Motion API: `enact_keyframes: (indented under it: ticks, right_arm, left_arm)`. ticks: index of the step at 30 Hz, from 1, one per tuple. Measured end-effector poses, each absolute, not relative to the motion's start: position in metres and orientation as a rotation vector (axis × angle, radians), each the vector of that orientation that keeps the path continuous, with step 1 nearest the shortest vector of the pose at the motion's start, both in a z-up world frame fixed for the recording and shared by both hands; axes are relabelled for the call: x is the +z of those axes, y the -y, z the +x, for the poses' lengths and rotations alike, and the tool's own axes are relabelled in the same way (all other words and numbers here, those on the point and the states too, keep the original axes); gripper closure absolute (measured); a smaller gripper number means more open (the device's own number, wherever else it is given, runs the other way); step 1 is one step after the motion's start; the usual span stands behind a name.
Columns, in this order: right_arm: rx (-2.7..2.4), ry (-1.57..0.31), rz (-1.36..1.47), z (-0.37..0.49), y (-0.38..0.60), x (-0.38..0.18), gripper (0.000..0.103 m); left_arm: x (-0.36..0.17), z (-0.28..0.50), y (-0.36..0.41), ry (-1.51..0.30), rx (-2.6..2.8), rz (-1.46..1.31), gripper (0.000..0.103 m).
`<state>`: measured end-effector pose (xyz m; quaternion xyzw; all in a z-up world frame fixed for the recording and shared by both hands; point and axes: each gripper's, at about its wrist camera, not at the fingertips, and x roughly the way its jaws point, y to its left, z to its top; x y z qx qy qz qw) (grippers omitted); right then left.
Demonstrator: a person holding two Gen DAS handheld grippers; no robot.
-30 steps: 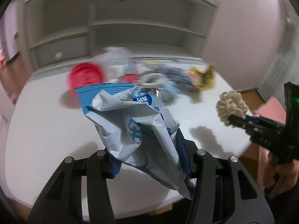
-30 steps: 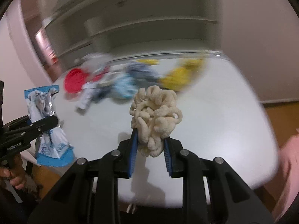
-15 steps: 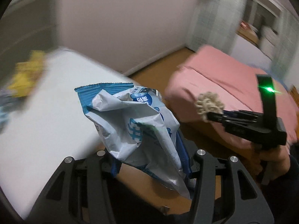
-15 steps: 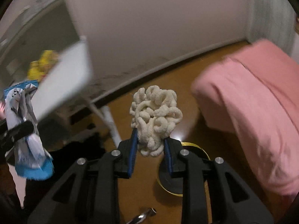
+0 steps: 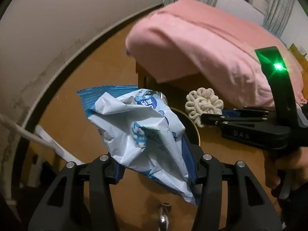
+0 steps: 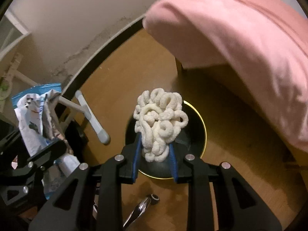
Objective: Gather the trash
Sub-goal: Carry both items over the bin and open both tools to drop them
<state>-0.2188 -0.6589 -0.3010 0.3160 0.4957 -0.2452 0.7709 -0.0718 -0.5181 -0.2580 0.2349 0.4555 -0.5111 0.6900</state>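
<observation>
We hold both grippers out over the wooden floor [image 6: 221, 100], angled downward. Our left gripper [image 5: 156, 165] has its jaws pinched on a crumpled blue-and-white snack wrapper [image 5: 140, 132], which stands up between the blue pads and sags over the right one. Our right gripper [image 6: 154, 154] has its jaws pressed on a cream knotted bundle of cord [image 6: 160, 123] (it could be yarn or soft rope; we cannot tell). In the left wrist view that gripper [image 5: 204, 118] reaches in from the right, level with the wrapper and just beside it, its green light lit.

Directly below the bundle sits a round black bin with a yellow rim [image 6: 200, 119], its opening partly hidden by the bundle and the jaws. A metal tool [image 6: 142, 207] lies on the floor nearer us. To the left, a white table leg [image 6: 92, 119] slants across the floor. Beyond the bin, a bed with a pink cover [image 6: 240, 34] fills the right side, and a pale wall with a dark baseboard [image 6: 107, 44] runs behind.
</observation>
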Motion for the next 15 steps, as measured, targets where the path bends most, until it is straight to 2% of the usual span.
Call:
enact_keyframes:
  ticks: [9, 12, 15]
  right_arm:
    - [-0.537, -1.129, 0.746, -0.219, 0.666, -0.345, 0.075]
    - [-0.545, -1.122, 0.757, -0.224, 0.67, -0.349, 0.05]
    - [-0.551, -1.119, 0.767, -0.224, 0.672, -0.354, 0.048]
  left_arm:
    - [-0.31, -0.076, 0.534, -1.095, -1.131, 0.56, 0.053]
    - [-0.317, -0.077, 0.537, -1.116, -1.129, 0.568, 0.053]
    - [-0.32, -0.076, 0.536, -1.124, -1.134, 0.568, 0.053]
